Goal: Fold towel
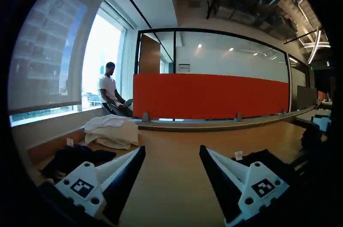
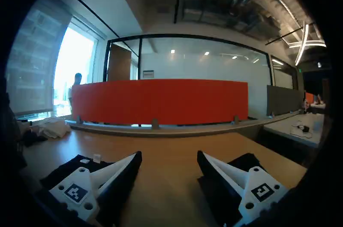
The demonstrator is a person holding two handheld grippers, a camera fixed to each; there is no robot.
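Above the wooden counter [image 1: 171, 192], we see the left claw [image 1: 172, 147] and the right claw [image 2: 169, 153] both spread wide and empty; a dark towel [image 2: 68, 167] lies beside the right claw's fingers, and a crumpled white towel pile [image 1: 111, 130] rests near the window [image 1: 103, 55].

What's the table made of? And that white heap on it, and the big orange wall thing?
The table looks like wood or wood veneer: warm brown, smooth, with a slight sheen. The white heap seems to be soft cloth, probably towels, since it lies in floppy folds. The orange wall looks flat and matte, maybe a fabric-covered panel, but it is too far off to be sure.
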